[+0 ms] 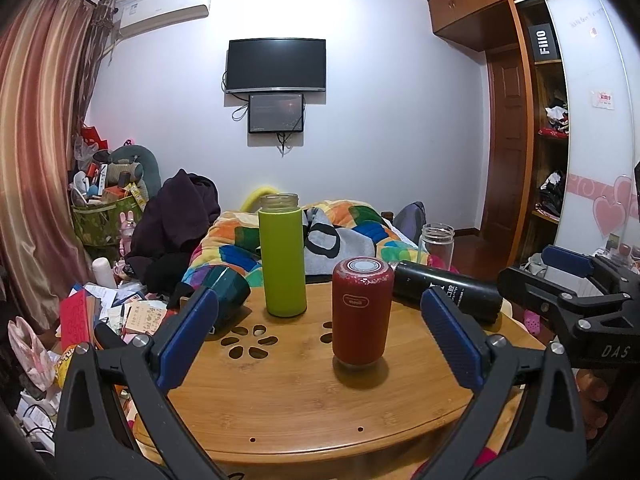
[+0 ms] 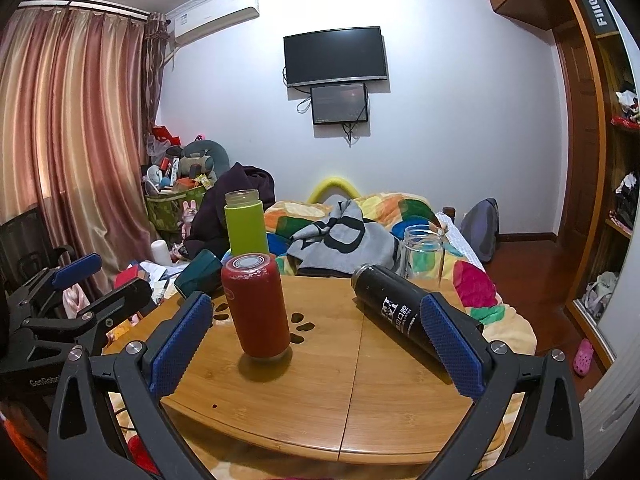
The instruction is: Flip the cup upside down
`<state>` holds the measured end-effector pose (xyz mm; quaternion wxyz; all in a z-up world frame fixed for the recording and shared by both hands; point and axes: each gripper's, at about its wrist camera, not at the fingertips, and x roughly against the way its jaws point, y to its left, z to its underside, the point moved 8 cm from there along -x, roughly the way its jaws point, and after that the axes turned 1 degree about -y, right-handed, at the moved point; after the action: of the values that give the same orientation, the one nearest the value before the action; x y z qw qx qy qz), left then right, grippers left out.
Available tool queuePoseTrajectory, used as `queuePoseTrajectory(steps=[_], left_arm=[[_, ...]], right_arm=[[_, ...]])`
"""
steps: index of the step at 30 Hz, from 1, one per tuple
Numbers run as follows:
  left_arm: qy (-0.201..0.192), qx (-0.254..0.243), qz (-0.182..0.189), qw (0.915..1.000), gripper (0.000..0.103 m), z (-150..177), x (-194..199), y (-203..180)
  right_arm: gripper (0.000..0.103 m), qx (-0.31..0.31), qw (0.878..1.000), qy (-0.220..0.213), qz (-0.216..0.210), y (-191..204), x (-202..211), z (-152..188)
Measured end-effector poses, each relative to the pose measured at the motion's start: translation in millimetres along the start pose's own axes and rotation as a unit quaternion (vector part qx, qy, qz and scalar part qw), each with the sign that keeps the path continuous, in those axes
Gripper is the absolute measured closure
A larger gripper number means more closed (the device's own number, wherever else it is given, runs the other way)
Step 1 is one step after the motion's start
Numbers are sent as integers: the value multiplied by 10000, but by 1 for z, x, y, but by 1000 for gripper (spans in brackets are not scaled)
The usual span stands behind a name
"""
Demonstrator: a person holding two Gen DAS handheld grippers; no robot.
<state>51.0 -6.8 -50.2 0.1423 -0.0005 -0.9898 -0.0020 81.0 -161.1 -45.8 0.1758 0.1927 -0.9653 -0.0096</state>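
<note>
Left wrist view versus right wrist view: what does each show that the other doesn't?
Only the left wrist view shows the right gripper at its right edge, open. Only the right wrist view shows the left gripper at its left edge, open, plus the split in the wooden table. Both show the red cup standing mouth-down, the upright green cup, the black cup lying on its side, the clear cup and the dark green cup.
</note>
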Motion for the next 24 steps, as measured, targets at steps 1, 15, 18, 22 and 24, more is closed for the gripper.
queuePoseTrajectory(steps=[1,15,18,22,24], left_arm=[[3,0,4,10000,0,0,0,0],[-66,-22,18,10000,0,-1,4,1],[-89,-11,38,10000,0,-2,6,1],[-120,0,23,9999,0,-4,7,3],[-116,7,22,9999,0,-3,6,3]], right_arm=[[0,-8,10000,3,-5,0,0,0],[0,1,10000,-2,-15,2,1,-2],[0,2,10000,-4,-8,2,1,-2],[0,1,10000,-6,-12,2,1,-2],[0,4,10000,-5,-13,2,0,-2]])
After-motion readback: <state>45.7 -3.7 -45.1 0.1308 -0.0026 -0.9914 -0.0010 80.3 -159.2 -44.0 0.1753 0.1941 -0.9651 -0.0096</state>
